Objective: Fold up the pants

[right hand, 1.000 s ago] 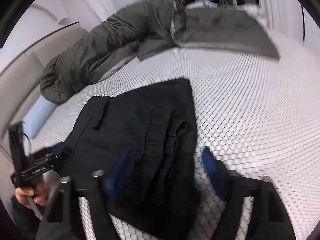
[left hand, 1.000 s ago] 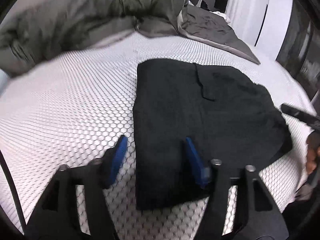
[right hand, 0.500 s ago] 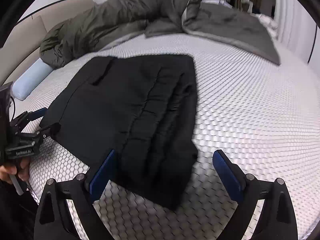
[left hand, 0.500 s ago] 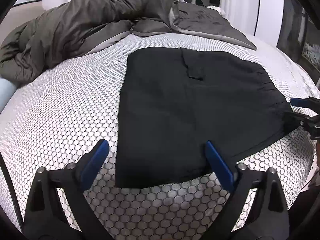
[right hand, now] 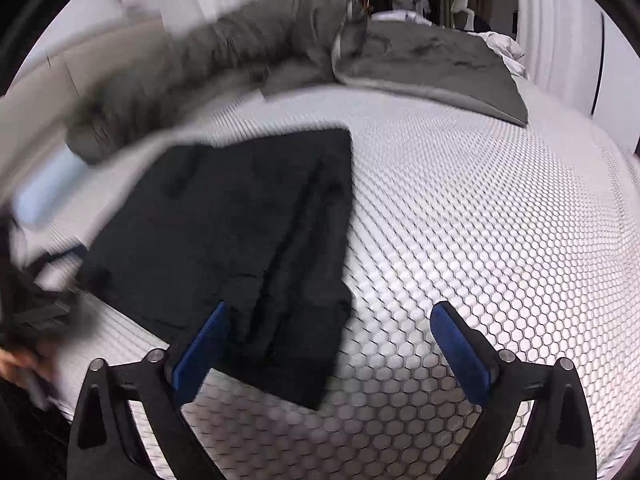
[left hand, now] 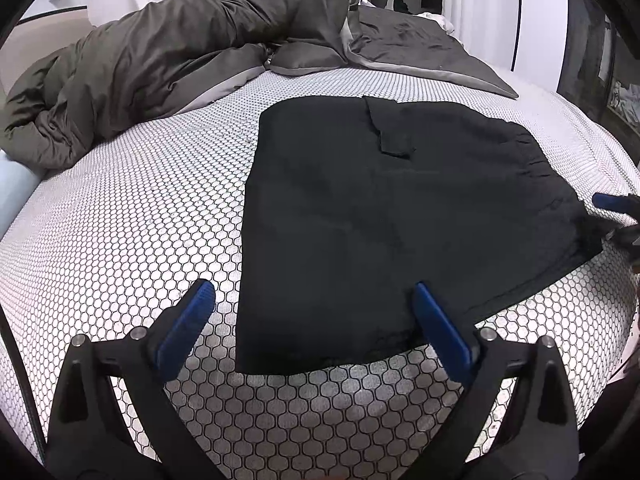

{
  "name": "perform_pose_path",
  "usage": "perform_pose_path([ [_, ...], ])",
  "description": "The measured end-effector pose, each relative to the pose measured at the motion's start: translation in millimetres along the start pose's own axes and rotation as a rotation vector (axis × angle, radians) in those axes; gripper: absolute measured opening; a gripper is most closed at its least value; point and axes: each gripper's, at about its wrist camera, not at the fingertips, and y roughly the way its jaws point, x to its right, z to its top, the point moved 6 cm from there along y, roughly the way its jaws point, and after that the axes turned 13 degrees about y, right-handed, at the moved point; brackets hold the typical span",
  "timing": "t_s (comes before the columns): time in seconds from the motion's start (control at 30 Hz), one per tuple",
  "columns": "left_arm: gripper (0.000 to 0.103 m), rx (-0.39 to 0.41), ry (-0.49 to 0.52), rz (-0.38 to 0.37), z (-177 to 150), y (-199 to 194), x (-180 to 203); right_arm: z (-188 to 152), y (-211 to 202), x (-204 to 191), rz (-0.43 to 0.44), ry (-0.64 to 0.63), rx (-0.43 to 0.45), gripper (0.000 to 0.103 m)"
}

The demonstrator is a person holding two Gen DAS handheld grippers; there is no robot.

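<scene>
Black pants [left hand: 384, 216] lie folded into flat rectangle on honeycomb mattress [left hand: 120, 232]. Left gripper [left hand: 316, 316] and right gripper [right hand: 328, 340] both spread, empty, near pants' closest edge. Folding looks nearly finished; perhaps one more fold left.

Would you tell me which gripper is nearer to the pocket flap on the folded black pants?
Hard to call. The left gripper hovers open over the pants' near edge, the pocket flap farther up. The right gripper hovers open over the gathered waistband end.
</scene>
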Motion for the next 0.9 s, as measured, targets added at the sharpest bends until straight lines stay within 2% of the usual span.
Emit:
perform_pose_path([
  [0.07,0.098,0.000,-0.003,0.000,0.2,0.0,-1.2,0.0,-0.1,8.0,-0.073,-0.018,0.023,0.101],
  [0.13,0.098,0.008,-0.005,0.007,0.9,-3.9,-2.5,0.6,-6.0,19.6,-0.110,-0.006,0.033,0.101],
  [0.2,0.098,0.030,-0.003,0.028,2.6,-12.1,-4.5,0.0,-17.7,26.6,-0.064,0.021,0.059,0.101],
  [0.3,0.098,0.099,-0.010,0.049,5.7,-34.4,-6.8,-1.7,-45.5,23.6,0.050,0.034,0.122,0.101],
  [0.4,0.102,0.193,-0.027,0.046,6.9,-62.3,-5.3,-6.4,-72.4,12.0,0.129,0.004,0.191,0.103],
  [0.6,0.102,0.289,-0.066,0.022,-3.7,-96.2,4.9,-21.4,-108.3,-12.2,0.258,-0.019,0.275,0.103],
  [0.7,0.102,0.325,-0.071,0.021,-6.1,-105.6,8.0,-29.0,-110.2,-27.6,0.284,-0.059,0.288,0.103],
  [0.8,0.102,0.329,-0.073,0.012,-4.4,-106.7,8.8,-34.5,-110.7,-38.3,0.267,-0.088,0.318,0.103],
  [0.9,0.102,0.317,-0.070,0.014,-4.6,-103.7,8.4,-36.4,-108.0,-46.5,0.279,-0.086,0.307,0.103],
])
